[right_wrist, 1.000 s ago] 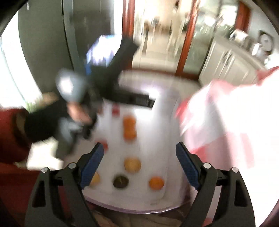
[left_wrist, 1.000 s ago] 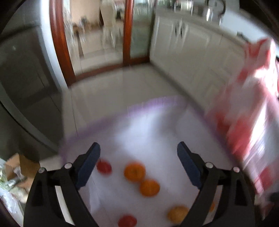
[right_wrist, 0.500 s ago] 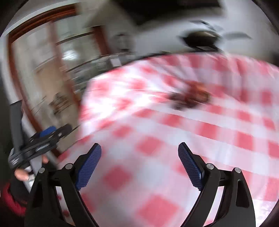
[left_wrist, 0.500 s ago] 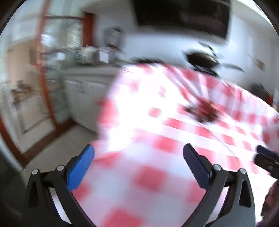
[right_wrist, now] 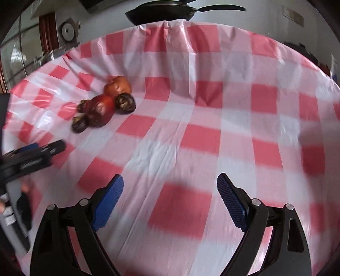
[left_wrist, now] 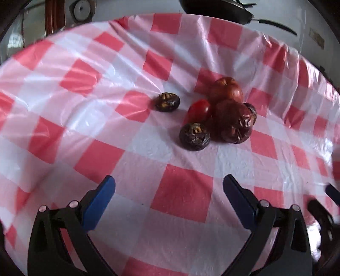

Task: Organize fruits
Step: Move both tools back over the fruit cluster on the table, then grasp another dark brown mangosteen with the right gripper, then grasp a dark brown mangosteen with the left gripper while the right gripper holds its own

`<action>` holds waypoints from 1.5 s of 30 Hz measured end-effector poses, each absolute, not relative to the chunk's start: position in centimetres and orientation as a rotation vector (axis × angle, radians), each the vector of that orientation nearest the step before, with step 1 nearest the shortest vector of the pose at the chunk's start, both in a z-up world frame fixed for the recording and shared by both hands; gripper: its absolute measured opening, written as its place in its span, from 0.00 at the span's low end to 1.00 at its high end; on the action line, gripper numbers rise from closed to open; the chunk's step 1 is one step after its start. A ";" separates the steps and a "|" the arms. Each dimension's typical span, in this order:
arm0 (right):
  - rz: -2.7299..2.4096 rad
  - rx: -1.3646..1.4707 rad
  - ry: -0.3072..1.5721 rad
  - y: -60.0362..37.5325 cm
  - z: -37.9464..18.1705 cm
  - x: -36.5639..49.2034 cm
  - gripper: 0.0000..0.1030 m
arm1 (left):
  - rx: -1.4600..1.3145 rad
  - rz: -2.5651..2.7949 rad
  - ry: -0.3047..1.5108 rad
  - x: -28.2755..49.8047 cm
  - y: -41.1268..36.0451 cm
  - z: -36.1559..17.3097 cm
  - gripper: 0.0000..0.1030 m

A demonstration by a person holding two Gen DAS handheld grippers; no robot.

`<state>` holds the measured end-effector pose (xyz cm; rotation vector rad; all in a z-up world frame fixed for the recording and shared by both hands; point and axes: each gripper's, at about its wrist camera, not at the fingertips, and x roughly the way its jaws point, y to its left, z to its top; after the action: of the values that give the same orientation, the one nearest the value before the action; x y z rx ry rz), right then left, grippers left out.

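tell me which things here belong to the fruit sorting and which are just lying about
Job: the fruit pile, the stray dark fruit, left gripper and right gripper, both empty with jaws apart.

Lying about: frying pan, checked tablecloth.

a tight cluster of dark wrinkled round fruits, reddish-brown fruits and one glossy red tomato [left_wrist: 199, 109] lies on the tablecloth; one dark wrinkled fruit [left_wrist: 167, 102] sits slightly apart.

A pan [right_wrist: 161, 10] beyond the checked cloth [right_wrist: 191, 118] is cut off by the top edge; the left gripper [right_wrist: 31, 157] blurs at the frame's left, fruit [right_wrist: 102, 106] partly overlapping.
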<state>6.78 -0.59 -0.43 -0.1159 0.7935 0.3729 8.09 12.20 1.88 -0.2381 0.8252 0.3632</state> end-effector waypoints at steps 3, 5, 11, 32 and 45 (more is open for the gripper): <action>0.398 -0.123 0.818 0.9 -0.5 9.7 0.84 | -0.319 0.333 0.798 7.0 13.2 1.7 0.99; 0.422 -0.126 0.836 2.2 -0.6 11.4 0.84 | -0.339 0.318 0.808 7.0 13.5 1.6 0.99; 0.419 -0.218 0.851 5.6 -0.4 15.1 0.77 | -0.363 0.257 0.841 7.4 13.5 1.3 0.99; 0.589 -0.227 0.858 13.0 -0.6 18.9 0.37 | -0.399 0.238 0.814 7.5 13.9 1.4 0.99; 0.571 0.022 0.874 3.4 -1.1 13.1 0.37 | -0.263 0.224 0.902 8.4 12.6 1.3 0.99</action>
<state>13.06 3.44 -1.06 0.0217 0.8739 0.5711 8.37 12.61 1.28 -0.2628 0.9021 0.2239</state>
